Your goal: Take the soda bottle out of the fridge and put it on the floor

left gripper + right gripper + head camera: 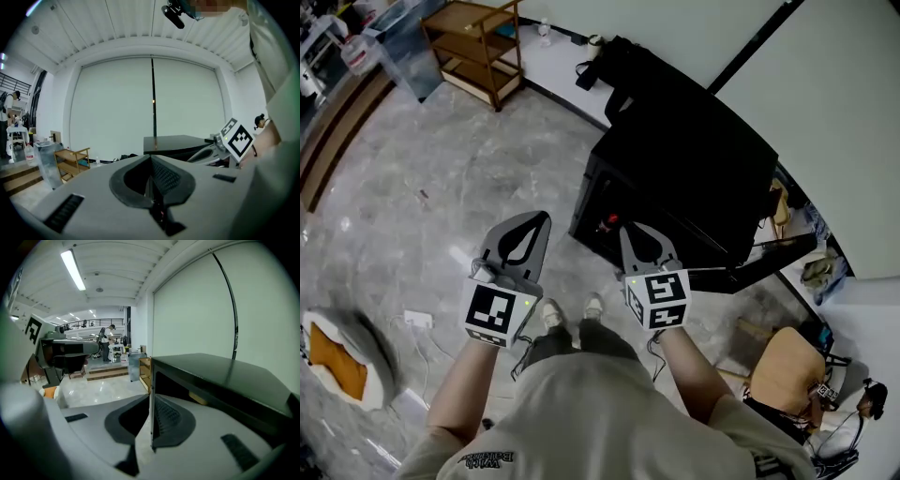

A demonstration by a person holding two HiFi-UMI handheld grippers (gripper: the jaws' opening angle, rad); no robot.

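A black mini fridge (694,141) stands on the marble floor with its door (769,261) swung open to the right. Inside the dark opening I see only a small red spot (607,223); I cannot tell whether it is the soda bottle. My left gripper (541,218) is shut and empty, held over the floor just left of the fridge. My right gripper (629,229) is shut and empty too, its tips just in front of the opening. In the left gripper view the shut gripper (151,158) points toward the fridge (180,143). In the right gripper view the shut gripper (151,398) faces the fridge's open front (187,390).
A wooden shelf unit (478,47) and a clear plastic bin (408,52) stand at the far left. A white and orange cushion (342,361) and a white power strip (417,319) lie on the floor to my left. Bags (783,375) sit at the right.
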